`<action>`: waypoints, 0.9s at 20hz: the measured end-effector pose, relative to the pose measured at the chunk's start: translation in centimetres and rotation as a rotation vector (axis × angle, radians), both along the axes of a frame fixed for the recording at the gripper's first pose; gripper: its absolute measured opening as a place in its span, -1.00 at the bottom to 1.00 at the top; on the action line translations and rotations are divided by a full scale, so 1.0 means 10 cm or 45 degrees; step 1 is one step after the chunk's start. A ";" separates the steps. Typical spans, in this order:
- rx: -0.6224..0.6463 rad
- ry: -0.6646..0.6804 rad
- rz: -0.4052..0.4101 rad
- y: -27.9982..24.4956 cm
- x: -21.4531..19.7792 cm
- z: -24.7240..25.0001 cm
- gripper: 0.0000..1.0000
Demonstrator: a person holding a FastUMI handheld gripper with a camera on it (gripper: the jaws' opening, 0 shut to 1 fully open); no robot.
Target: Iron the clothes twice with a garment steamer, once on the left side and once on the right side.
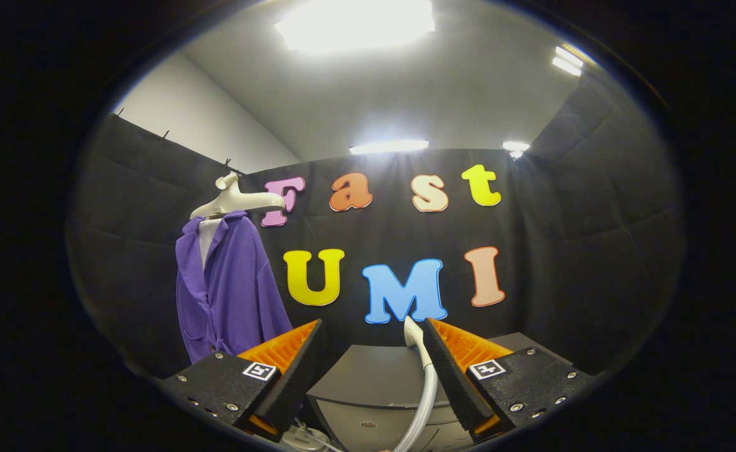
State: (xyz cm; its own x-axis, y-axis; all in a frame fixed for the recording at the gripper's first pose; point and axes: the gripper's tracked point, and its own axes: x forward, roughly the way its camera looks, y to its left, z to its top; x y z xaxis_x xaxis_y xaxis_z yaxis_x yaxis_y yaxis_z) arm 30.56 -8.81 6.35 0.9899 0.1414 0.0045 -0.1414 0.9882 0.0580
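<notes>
White steamer head (413, 331) with its hose (423, 402) stands upright just inside the right finger, at one o'clock from the open, empty jaws (373, 351) (nothing pinched); the purple garment (230, 289) hangs at ten o'clock, beyond the counter (374, 370).

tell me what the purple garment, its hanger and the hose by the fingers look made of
Purple garment: soft matte fabric, finely textured, draping in folds.
Hanger: probably cream plastic, smooth with a slight sheen.
Hose: likely flexible plastic or rubber, pale and glossy, curving beside the open gripper, untouched.
</notes>
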 end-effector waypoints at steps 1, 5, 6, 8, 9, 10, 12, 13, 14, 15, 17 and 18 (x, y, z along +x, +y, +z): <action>0.000 0.004 0.001 -0.05 0.11 0.01 0.90; 0.046 0.054 0.003 -0.26 0.60 0.00 0.90; 0.064 0.074 0.003 -0.31 0.75 -0.03 0.89; 0.095 0.100 0.006 -0.37 0.95 -0.09 0.89; 0.110 0.121 0.005 -0.41 1.07 -0.15 0.88; 0.128 0.146 0.005 -0.44 1.17 -0.22 0.87; 0.174 0.214 0.022 -0.45 1.38 -0.40 0.87; 0.189 0.243 0.034 -0.43 1.46 -0.49 0.88; 0.199 0.272 0.045 -0.42 1.55 -0.56 0.89; 0.204 0.288 0.047 -0.43 1.63 -0.63 0.89; 0.216 0.314 0.055 -0.43 1.82 -0.75 0.90; 0.227 0.326 0.062 -0.42 1.91 -0.79 0.90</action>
